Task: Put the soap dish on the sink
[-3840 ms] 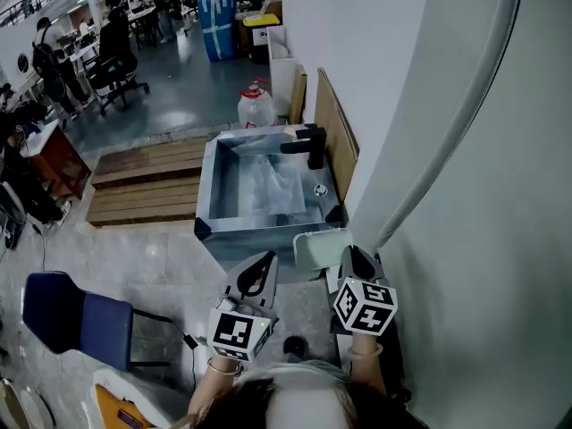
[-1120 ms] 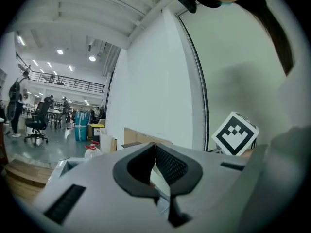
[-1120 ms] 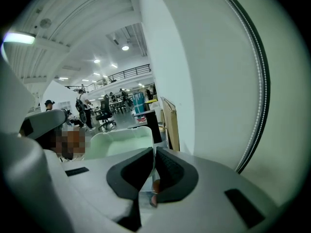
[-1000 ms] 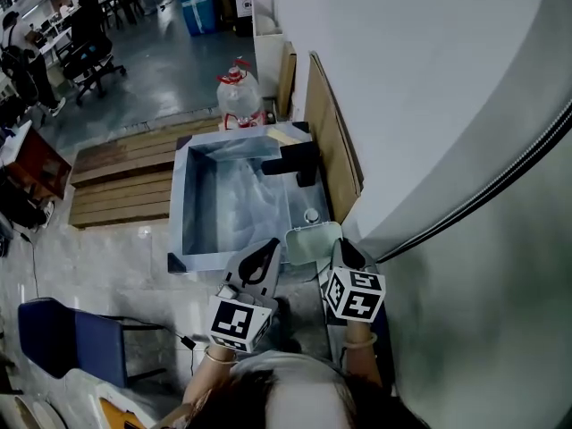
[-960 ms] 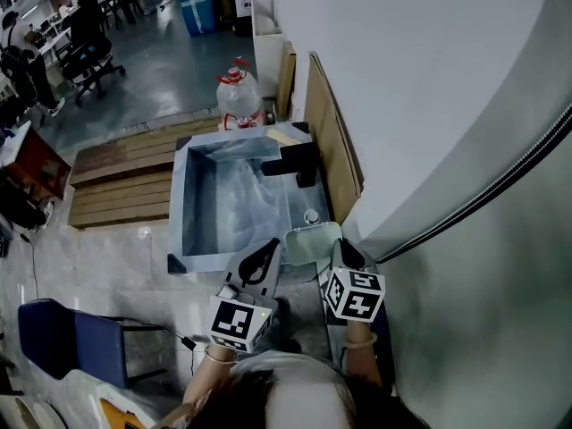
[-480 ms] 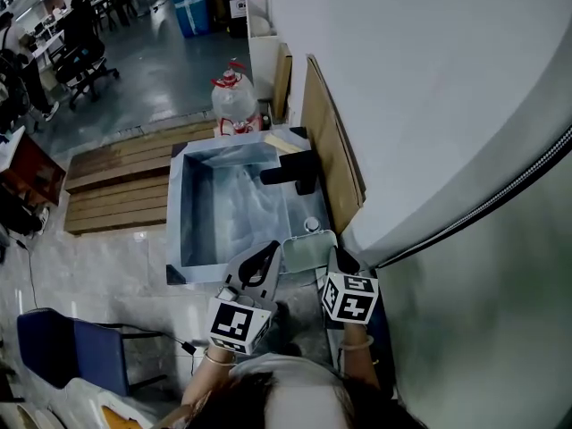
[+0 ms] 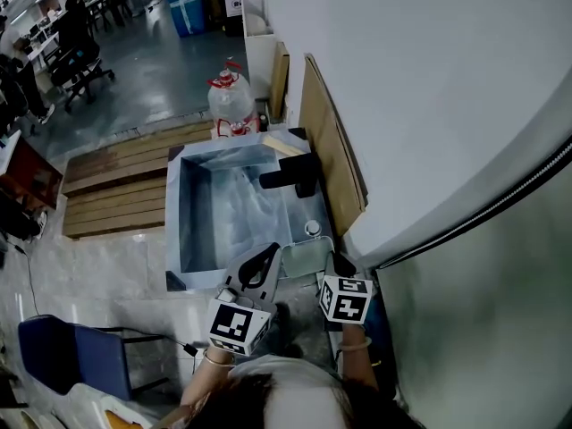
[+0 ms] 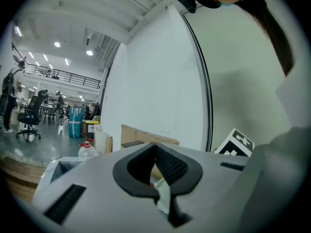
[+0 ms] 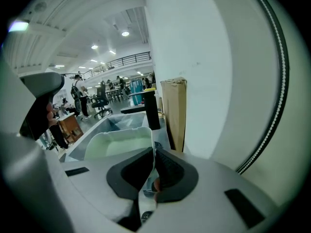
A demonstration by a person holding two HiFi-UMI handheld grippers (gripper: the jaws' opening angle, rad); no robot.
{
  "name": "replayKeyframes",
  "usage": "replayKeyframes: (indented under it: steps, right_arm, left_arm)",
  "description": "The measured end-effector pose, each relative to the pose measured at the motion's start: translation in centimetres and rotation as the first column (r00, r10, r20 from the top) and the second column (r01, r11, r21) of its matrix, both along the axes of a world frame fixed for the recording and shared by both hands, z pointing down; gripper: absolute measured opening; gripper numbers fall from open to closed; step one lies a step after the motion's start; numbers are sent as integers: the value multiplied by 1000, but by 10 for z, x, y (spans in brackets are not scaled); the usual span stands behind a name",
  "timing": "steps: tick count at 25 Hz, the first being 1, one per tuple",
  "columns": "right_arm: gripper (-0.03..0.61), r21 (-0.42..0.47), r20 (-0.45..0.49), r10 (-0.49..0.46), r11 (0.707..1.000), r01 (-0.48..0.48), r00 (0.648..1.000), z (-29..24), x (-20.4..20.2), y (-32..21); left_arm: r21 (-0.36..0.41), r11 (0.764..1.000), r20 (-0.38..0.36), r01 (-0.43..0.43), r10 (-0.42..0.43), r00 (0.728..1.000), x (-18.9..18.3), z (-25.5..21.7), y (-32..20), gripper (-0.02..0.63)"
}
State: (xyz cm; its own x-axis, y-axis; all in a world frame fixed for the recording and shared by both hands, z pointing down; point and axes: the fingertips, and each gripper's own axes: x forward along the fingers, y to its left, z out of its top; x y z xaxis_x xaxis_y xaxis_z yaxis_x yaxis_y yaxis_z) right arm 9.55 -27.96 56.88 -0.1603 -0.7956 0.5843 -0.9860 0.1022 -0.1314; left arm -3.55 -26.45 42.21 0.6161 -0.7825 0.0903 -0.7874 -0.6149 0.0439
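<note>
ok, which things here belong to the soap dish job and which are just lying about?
Job: soap dish, clamped in the right gripper; sink.
Lying about: water jug, wooden pallets, blue chair, cardboard sheet against the wall.

Head view: near edge of soap dish (image 7: 307, 259) is hidden under right claw (image 7: 337, 261). Part of the near rim of the sink (image 7: 175, 239) is covered by left claw (image 7: 265, 259) and the dish. Bottom edge cuts off the person's head (image 7: 268, 405). The people (image 7: 71, 25) at far left are too small to make out.

Right gripper view: the dish's near rim is lost behind the claw body.

Left gripper view: pale sliver (image 8: 163, 198) below the jaw gap, cannot tell what it is.
</note>
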Motion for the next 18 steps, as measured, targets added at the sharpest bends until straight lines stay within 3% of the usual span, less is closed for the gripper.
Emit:
replayKeyframes:
  steps: [18]
  right_arm:
    - [35, -63, -44, -23, 998, 21, 999, 41, -6, -11]
  left_arm:
    - [-36, 999, 23, -20, 21, 1000, -2, 15, -12, 9]
